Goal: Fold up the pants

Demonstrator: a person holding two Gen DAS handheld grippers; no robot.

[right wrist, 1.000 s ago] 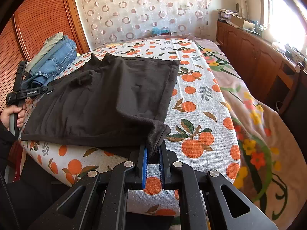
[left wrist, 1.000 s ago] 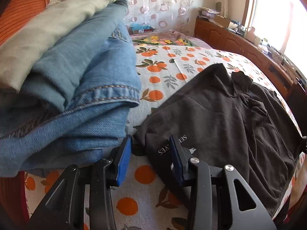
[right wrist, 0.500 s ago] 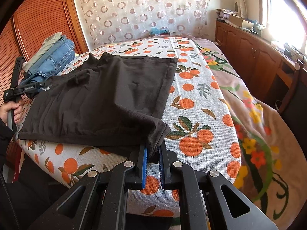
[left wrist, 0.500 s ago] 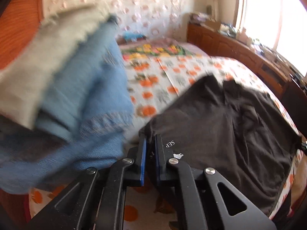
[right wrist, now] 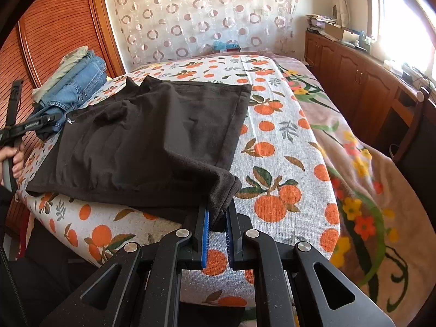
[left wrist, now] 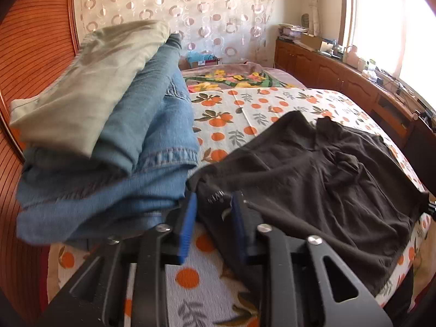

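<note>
The black pants [right wrist: 152, 141] lie folded lengthwise across the orange-print bed [right wrist: 275, 141]. They also show in the left wrist view [left wrist: 313, 174]. My right gripper [right wrist: 217, 226] is shut on the pants' near leg-end corner at the bed's front edge. My left gripper [left wrist: 214, 218] stands open at the waistband corner with the small white label [left wrist: 216, 196]; the cloth lies between its blue pads without being pinched. The left gripper also shows at the far left of the right wrist view [right wrist: 32, 125].
A stack of folded blue jeans [left wrist: 130, 163] and a pale green garment [left wrist: 90, 81] sits right beside the left gripper. A wooden headboard [right wrist: 60, 27] stands behind it. A floral blanket [right wrist: 362, 169] covers the bed's right side; wooden cabinets [right wrist: 362, 87] line the window wall.
My left gripper closed at the waistband corner half a second ago and has opened again. The right gripper stays shut on the leg-end corner; the pants have barely shifted.
</note>
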